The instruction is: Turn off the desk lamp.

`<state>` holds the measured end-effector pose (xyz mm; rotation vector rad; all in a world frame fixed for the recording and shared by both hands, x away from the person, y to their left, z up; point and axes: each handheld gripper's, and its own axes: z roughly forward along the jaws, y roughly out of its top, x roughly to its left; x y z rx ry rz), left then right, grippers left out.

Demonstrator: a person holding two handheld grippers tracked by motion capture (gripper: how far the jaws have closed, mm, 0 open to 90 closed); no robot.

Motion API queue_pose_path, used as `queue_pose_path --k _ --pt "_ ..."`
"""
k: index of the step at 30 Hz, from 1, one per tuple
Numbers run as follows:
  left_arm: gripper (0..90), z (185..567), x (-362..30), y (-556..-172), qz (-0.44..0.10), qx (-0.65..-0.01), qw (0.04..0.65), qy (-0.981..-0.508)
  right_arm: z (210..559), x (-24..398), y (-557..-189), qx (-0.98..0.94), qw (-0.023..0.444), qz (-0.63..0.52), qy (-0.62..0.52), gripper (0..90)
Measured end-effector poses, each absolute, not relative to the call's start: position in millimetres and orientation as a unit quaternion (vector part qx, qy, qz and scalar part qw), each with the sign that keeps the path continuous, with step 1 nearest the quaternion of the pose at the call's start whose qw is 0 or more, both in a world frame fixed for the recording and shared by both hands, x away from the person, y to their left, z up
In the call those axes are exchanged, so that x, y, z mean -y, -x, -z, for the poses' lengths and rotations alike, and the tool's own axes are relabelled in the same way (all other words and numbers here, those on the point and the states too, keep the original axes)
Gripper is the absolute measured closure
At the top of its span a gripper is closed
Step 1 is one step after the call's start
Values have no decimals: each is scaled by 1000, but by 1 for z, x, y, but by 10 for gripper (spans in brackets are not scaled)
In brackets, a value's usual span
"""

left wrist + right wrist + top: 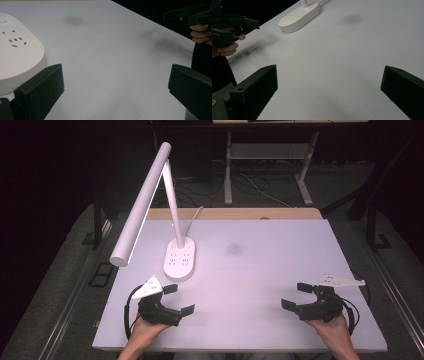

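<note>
White desk lamp [150,200] on table [260,250], far left.
Left gripper [175,299] near lamp base [180,260]; right gripper [296,296] well apart. Both jaws open, empty.

Smooth white plastic lamp [170,210]; matt table [260,270].

The lamp base [17,57] is cut off at the left gripper view's left edge.
</note>
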<state>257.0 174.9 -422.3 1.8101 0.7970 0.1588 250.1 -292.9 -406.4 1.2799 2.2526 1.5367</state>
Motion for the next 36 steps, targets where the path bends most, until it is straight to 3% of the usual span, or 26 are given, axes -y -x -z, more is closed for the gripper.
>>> queue_pose_path --k 36 --pt "0 422 -178 -256 -64 -340 554 -757 403 287 -253 -772 55 -476 -417 9"
